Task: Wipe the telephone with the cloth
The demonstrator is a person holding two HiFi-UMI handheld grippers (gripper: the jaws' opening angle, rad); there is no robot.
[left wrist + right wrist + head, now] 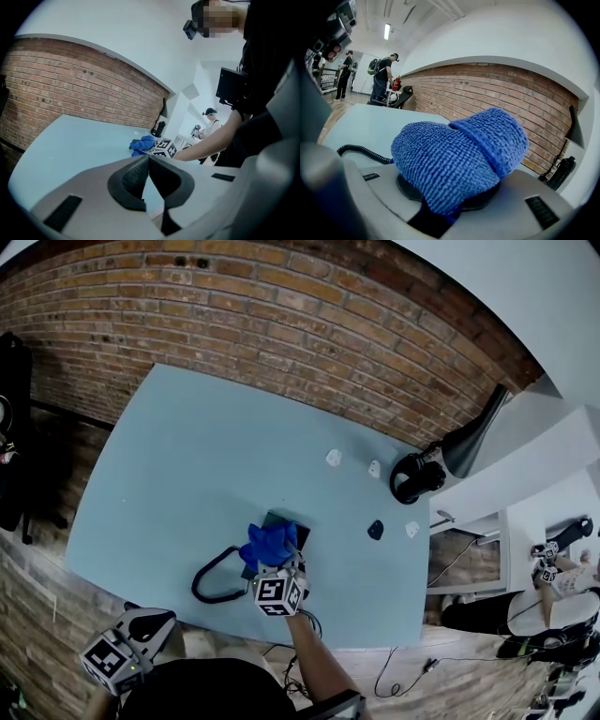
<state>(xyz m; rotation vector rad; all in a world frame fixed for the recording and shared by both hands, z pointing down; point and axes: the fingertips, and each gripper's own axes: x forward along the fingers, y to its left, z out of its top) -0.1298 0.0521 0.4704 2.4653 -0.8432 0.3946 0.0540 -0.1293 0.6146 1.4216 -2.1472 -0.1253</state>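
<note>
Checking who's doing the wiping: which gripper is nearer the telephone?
Right. The right gripper, shut on the cloth, is over the telephone; the left gripper sits apart, well off to its left.

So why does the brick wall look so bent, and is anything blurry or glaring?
Head view: the wide lens bows the wall and the table, and the corners go dark. Left gripper view: the left gripper looks a bit soft up close; the mosaic patch at the top was added afterwards. Right gripper view: the cloth is sharp, and the lamp glares slightly.

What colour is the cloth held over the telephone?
The cloth is bright blue with a looped weave; the right gripper view shows it best.
</note>
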